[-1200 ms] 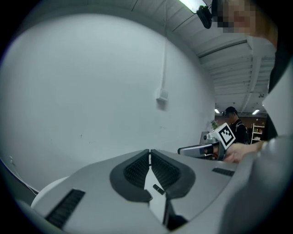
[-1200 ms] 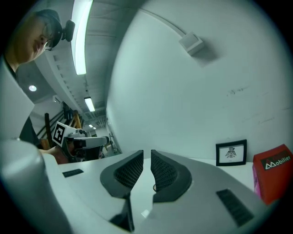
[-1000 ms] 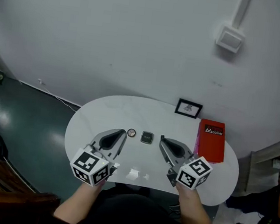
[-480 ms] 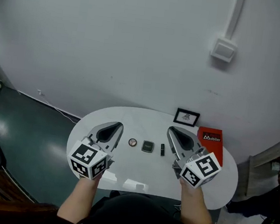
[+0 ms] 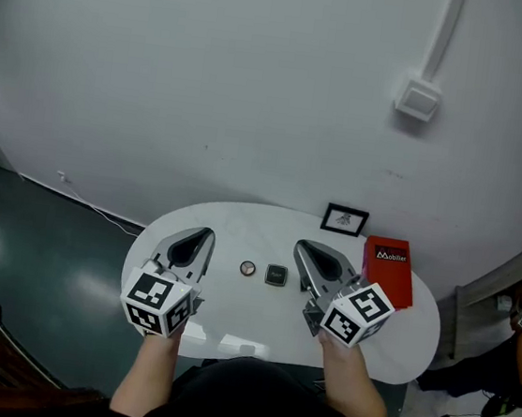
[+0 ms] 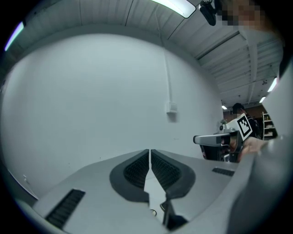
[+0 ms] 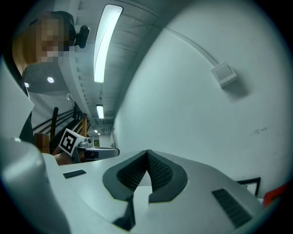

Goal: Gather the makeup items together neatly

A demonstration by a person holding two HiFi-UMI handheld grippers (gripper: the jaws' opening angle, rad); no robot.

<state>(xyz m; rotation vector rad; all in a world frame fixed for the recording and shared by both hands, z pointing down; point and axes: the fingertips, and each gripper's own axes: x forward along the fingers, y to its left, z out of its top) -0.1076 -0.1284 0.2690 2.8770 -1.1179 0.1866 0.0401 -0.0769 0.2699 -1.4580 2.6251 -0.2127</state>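
Two makeup items lie side by side mid-table: a small round compact [image 5: 248, 268] and a dark square compact [image 5: 276, 275]. My left gripper [image 5: 205, 235] hovers left of them, jaws shut and empty. To their right is my right gripper [image 5: 302, 247], also shut with nothing between its pads, and it covers the spot just right of the square compact. In the left gripper view the shut jaws [image 6: 149, 153] point level at the wall, with the round compact [image 6: 152, 212] below them and the right gripper [image 6: 214, 139] at the right. In the right gripper view the jaws [image 7: 147, 153] meet at the tips.
The white oval table [image 5: 240, 224] stands against a grey wall. A small black picture frame [image 5: 345, 220] and a red box [image 5: 389, 269] sit at its back right. A wall box [image 5: 418, 100] with a conduit hangs above. Dark floor lies to the left.
Both grippers have lifted off the table. The left one drew away leftward from the compacts. A thin black stick seen beside the square compact half a second ago is now behind the right gripper.
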